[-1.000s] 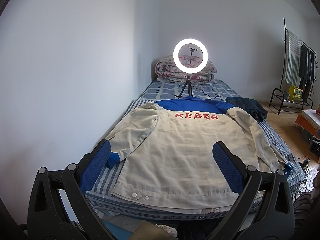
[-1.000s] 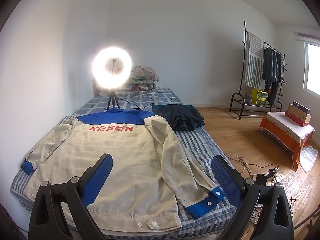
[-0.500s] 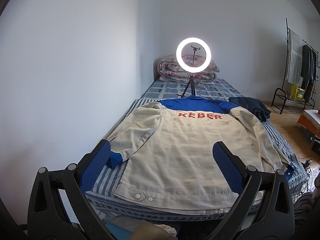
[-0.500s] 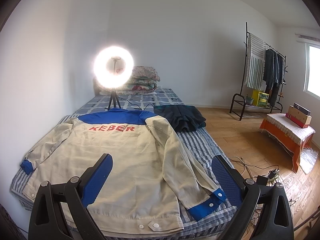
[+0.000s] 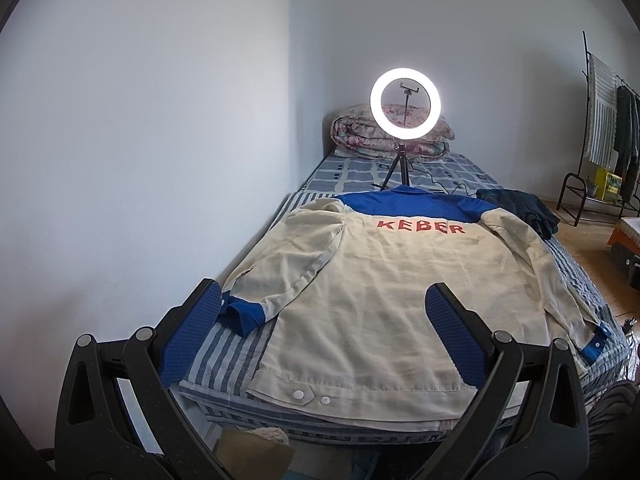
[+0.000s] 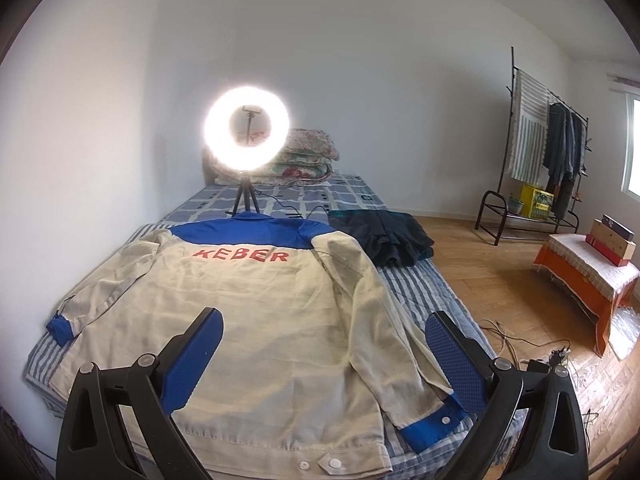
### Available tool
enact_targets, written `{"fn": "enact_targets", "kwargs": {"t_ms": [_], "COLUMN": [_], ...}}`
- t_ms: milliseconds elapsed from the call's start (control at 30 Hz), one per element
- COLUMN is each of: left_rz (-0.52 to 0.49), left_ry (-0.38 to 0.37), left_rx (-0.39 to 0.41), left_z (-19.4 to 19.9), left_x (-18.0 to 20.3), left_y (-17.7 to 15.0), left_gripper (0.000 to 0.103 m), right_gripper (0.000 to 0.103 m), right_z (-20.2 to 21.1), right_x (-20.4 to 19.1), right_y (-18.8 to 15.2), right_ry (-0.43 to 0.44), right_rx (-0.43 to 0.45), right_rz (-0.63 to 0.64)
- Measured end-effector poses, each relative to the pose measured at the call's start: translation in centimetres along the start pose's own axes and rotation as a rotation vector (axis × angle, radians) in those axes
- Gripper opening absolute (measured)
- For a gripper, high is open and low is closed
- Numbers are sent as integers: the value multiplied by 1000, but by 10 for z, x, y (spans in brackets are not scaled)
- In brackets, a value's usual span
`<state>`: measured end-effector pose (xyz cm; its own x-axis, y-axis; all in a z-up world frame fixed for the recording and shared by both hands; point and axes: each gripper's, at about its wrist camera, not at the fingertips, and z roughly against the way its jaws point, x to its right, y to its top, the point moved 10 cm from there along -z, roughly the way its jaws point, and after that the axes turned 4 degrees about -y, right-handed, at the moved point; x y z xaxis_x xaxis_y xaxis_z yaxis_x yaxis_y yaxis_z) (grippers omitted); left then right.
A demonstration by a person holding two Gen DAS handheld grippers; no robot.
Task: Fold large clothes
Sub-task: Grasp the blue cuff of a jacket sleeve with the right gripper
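Cream jacket, red "KEBER" lettering across back

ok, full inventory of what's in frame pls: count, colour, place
jacket: 1, cream with blue yoke and cuffs, red lettering, flat on the bed, back up
bed: 1, blue-white striped cover, against the wall
ring light: 1, white, lit, on tripod beyond the collar
quilt: 1, floral, folded at the far end
dark clothes: 1 pile, bed's right edge
clothes rack: 1, black, far right
low table: 1, orange cloth, boxes on top
left gripper: 1, black, blue pads, open
right gripper: 1, same, open
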<state>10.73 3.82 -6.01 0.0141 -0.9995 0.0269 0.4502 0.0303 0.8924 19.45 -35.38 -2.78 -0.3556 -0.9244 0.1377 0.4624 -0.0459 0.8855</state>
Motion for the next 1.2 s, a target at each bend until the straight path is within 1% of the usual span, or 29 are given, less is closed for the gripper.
{"fn": "enact_targets", "kwargs": {"t_ms": [167, 300, 433, 533, 700, 767, 833, 900, 1033, 1200], "left_rz": [2, 26, 55, 89, 109, 112, 116, 122, 133, 129], "left_ry": [43, 72, 80, 59, 68, 67, 62, 55, 52, 48], "left_rx": [-33, -64, -84, -85, -98, -105, -116, -123, -132, -145], "left_z": [-9, -15, -18, -19, -22, -23, -27, -31, -36, -41], "left_x": [-26, -49, -67, -76, -89, -92, -96, -97, -102, -109], "left_y": [-15, -32, -49, -59, -68, -71, -75, -77, -79, -83], "left_gripper": [103, 103, 103, 103, 103, 103, 103, 103, 103, 103], "right_gripper": [103, 103, 103, 102, 98, 88, 81, 78, 68, 66], "right_z": [-12, -19, -22, -29, -43, -51, -56, -60, -75, -99], "right_x": [-36, -74, -124, -166, -238, -267, -297, -329, -377, -428], "right_y": [7, 16, 25, 26, 16, 8, -2, -11, -34, -66], "right_ry": [74, 130, 235, 334, 476, 534, 600, 664, 717, 763], "right_rx": [16, 55, 102, 95, 37, -11, -72, -125, -231, -356], "right_rz": [43, 92, 163, 214, 285, 305, 318, 327, 351, 384]}}
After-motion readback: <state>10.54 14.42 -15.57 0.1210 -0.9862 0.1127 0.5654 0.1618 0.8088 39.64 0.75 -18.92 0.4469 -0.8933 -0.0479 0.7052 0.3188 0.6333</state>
